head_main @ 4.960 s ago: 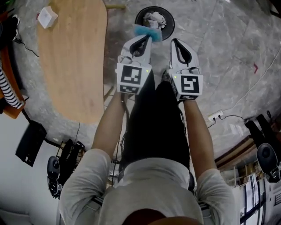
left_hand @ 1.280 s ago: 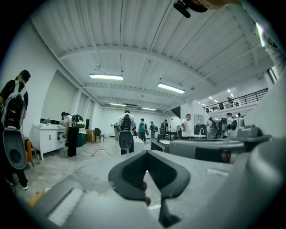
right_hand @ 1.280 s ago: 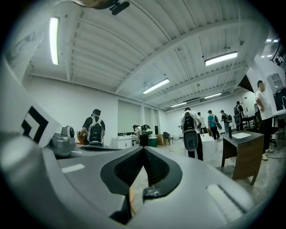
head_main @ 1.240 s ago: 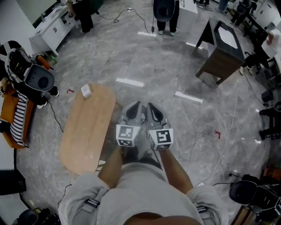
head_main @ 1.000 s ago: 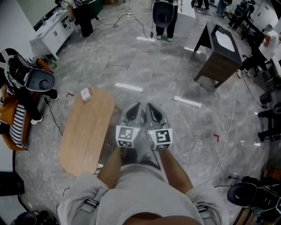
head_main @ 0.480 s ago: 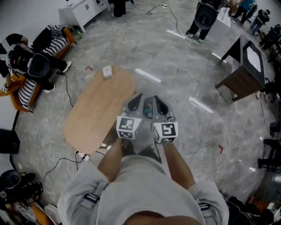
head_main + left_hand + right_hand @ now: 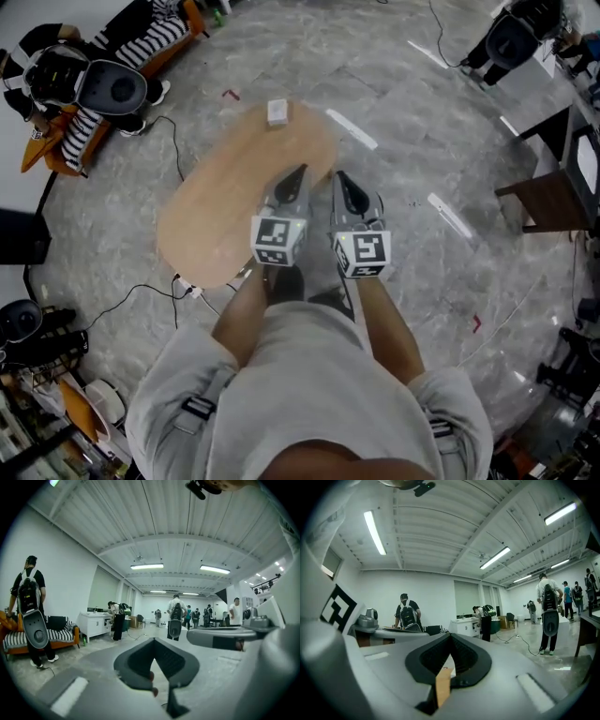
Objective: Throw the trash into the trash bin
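Note:
My left gripper and right gripper are held side by side at waist height, both pointing level toward the near end of an oval wooden table. In the left gripper view the left gripper has its jaws meeting at the tip with nothing between them. The right gripper is likewise shut and empty in its own view. A small white box sits at the table's far end. No trash bin and no piece of trash are in any view.
A dark side table stands at the right. An orange striped sofa with gear on it is at the upper left. Cables trail over the grey floor near the table's foot. Several people stand farther off.
Five seconds ago the left gripper held blue trash over a black bin. Now it is empty and the bin is out of view. Over the last second both grippers swung toward the wooden table.

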### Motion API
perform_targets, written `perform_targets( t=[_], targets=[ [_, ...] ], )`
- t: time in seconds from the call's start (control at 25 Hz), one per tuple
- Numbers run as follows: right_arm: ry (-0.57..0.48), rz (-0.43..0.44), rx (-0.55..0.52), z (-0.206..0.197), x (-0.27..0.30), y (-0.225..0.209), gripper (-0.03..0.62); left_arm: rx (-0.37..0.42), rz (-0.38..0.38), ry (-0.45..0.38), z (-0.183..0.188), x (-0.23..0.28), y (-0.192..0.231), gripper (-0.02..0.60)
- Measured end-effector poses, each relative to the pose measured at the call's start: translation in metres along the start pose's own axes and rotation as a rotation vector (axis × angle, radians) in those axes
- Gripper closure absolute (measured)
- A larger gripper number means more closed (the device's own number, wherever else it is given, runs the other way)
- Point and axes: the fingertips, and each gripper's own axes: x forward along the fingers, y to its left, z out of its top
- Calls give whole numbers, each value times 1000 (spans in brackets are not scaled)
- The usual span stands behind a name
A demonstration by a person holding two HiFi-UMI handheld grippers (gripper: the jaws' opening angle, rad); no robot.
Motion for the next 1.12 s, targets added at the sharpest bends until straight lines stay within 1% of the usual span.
perform_targets(
  t=[0.2,0.4,0.52,0.68,0.92,1.12],
  targets=[
    [25,14,15,-12,53,16,586,-13,27,24,-10,7,53,563],
    [99,33,15,-41,96,38,586,-80,82,60,-34,8,115,563],
    [136,50,2,-52,123,52,586,-115,104,58,-41,14,147,563],
    [169,53,-15,-62,166,62,586,-139,96,73,-49,29,186,563],
    [203,15,-11,-75,220,77,586,-166,78,99,-61,45,248,563],
    [252,21,3,-92,247,76,586,-179,56,107,-70,67,263,563]
  ],
)
